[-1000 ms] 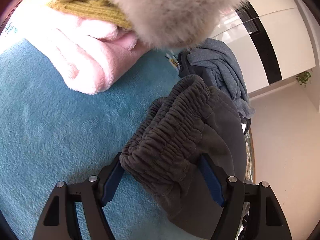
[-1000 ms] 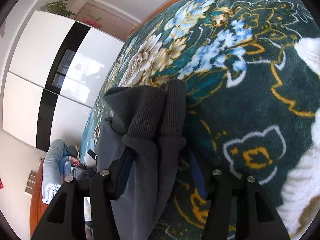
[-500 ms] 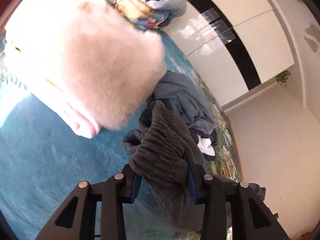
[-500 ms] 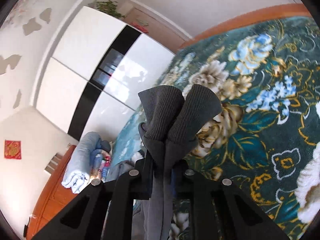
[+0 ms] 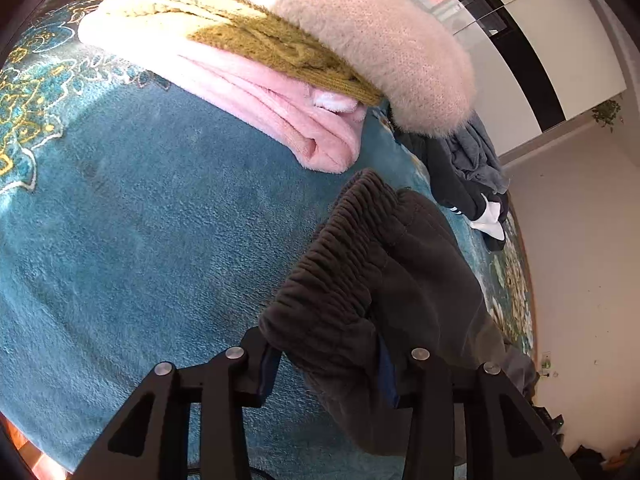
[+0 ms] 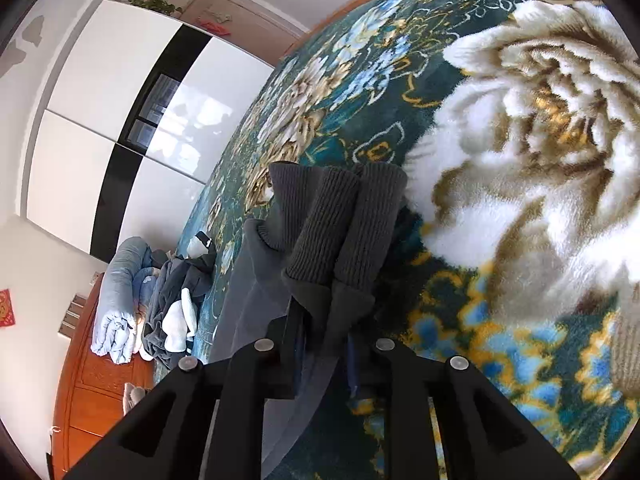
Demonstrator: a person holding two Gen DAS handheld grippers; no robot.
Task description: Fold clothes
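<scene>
Dark grey sweatpants (image 5: 384,280) hang between my two grippers above the floral bed blanket (image 5: 120,240). My left gripper (image 5: 328,364) is shut on the gathered elastic waistband (image 5: 340,248). In the right wrist view my right gripper (image 6: 320,344) is shut on the two ribbed leg cuffs (image 6: 340,224) held together, with the grey legs (image 6: 248,312) trailing down to the left over the blanket (image 6: 520,160).
A stack of folded clothes lies at the blanket's far side: pink fleece (image 5: 260,96), mustard knit (image 5: 288,52), beige fuzzy sweater (image 5: 384,40). A pile of unfolded dark and blue clothes (image 5: 468,172) lies beyond, also in the right wrist view (image 6: 172,300). White wardrobe (image 6: 120,120), wooden bed frame (image 6: 92,380).
Both grippers closed on the sweatpants a second ago, lifted them, and have now lowered back toward the blanket. The left gripper has swung so the folded stack sits farther off.
</scene>
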